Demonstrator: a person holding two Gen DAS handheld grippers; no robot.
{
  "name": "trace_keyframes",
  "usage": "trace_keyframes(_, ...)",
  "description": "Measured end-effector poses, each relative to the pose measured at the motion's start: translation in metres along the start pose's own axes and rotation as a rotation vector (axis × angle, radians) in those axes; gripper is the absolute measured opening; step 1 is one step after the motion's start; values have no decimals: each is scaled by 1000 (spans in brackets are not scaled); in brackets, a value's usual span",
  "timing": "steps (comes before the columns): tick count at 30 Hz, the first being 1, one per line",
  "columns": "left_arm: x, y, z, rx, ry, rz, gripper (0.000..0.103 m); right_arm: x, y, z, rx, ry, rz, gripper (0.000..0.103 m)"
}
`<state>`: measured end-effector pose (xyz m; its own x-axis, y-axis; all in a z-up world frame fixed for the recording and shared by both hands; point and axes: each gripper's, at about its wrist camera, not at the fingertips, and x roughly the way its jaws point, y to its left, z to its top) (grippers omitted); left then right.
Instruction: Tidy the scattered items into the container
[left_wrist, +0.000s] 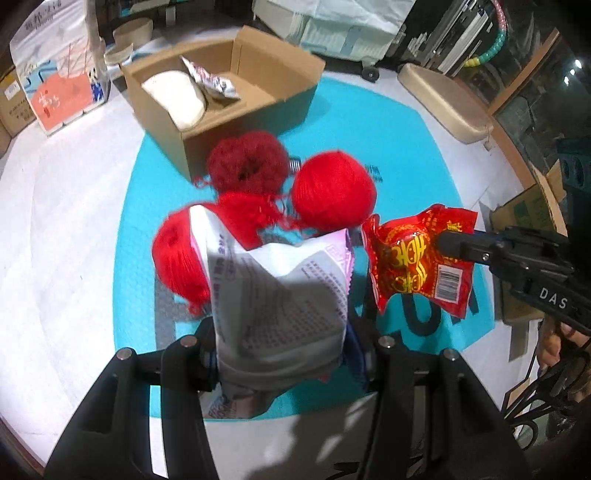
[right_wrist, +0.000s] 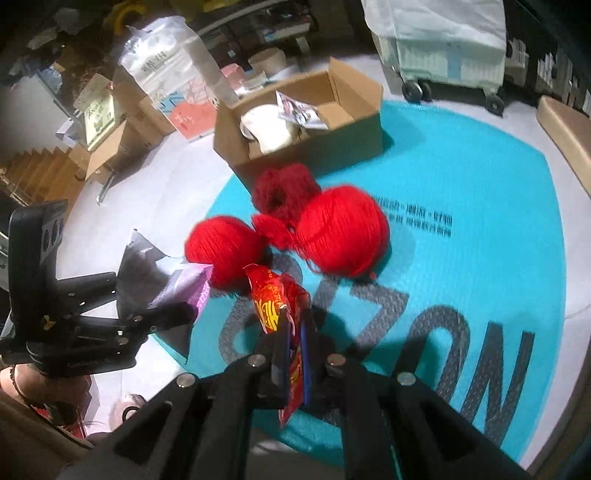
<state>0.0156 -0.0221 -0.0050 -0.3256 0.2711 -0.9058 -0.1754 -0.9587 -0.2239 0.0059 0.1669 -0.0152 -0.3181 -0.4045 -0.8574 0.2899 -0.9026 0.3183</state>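
Teal round mat (left_wrist: 424, 147) on pale floor (left_wrist: 74, 221), grey lettering visible in right wrist view.

Left gripper (left_wrist: 284, 354): fingers closed on a white printed packet (left_wrist: 280, 288), held above the mat; packet fills the near centre of the left wrist view.

Right gripper (right_wrist: 293, 350): blue-padded fingers (right_wrist: 306, 354) clamped edge-on over a red snack packet (right_wrist: 273, 306) with gold lettering; same packet seen broadside from the left wrist view (left_wrist: 417, 262), barcode facing the camera.

Just beyond both grippers: two bright red yarn balls (right_wrist: 343, 236) (right_wrist: 221, 251) and one dark red yarn ball (right_wrist: 284, 188), clustered and touching, lying on the mat.

Behind yarn: open cardboard box (left_wrist: 258, 114) on the mat's far edge, holding a white bundle (left_wrist: 177, 96) and a silvery packet (left_wrist: 214, 81).

Room beyond: stacked cartons (right_wrist: 110, 147), a white printed bag (left_wrist: 55, 81), a wheeled cart (right_wrist: 443, 44).

Only right wrist view: left gripper's black body at left, a hand beneath it.
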Motion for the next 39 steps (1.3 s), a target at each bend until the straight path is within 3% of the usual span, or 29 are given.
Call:
trace_keyframes(12, -17, 22, 73, -33, -105, -17, 49, -15, 18, 68, -69, -102, 20, 4)
trace_keyframes(22, -1, 40, 160, 2, -170, 47, 49, 10, 11, 151, -76, -145, 14, 4)
trace_keyframes(30, 26, 40, 214, 55, -177, 107, 49, 40, -5, 207, -67, -156, -9, 4)
trace_keyframes(39, 64, 65, 251, 54, -148, 162, 50, 82, -14, 266, -85, -146, -43, 4)
